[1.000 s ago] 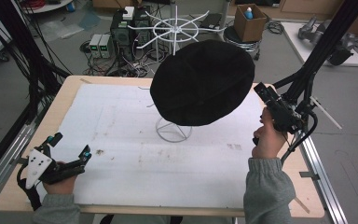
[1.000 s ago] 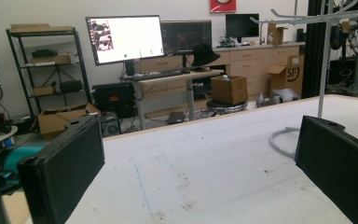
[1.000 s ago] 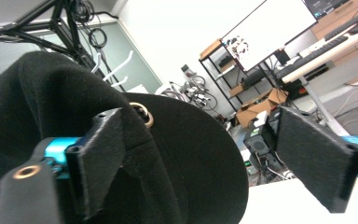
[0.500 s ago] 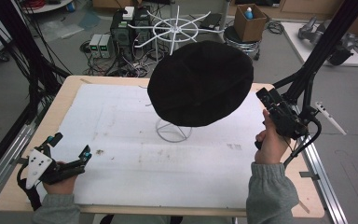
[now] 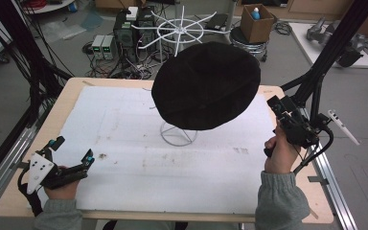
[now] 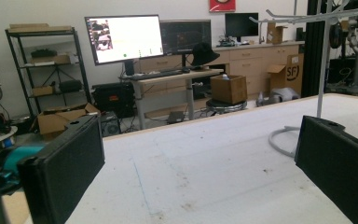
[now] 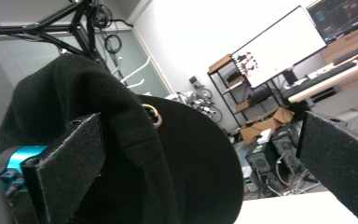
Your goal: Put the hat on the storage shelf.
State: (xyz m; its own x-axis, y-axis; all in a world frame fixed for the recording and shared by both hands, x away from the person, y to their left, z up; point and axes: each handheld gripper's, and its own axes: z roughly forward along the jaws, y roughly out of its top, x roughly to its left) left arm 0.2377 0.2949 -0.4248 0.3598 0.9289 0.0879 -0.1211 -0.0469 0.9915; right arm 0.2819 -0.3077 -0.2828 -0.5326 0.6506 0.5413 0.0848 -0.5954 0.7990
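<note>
Black hat (image 5: 206,86) on wire stand (image 5: 177,135) — gold ring (image 7: 153,114) seen in right gripper view; right hand-held gripper (image 5: 279,106) released beside it, left hand-held gripper (image 5: 72,150) released on desk (image 5: 124,139)

Stand's (image 5: 178,134) pole hidden beneath hat (image 5: 206,86).

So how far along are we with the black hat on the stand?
Done so far: the black hat hangs on the white wire stand, and neither pair of tongs holds anything. In hand: the right tongs sit open beside the hat's brim, apart from it. The left tongs rest open near the table's front edge. Left: probably closing on the hat and lifting it off.
</note>
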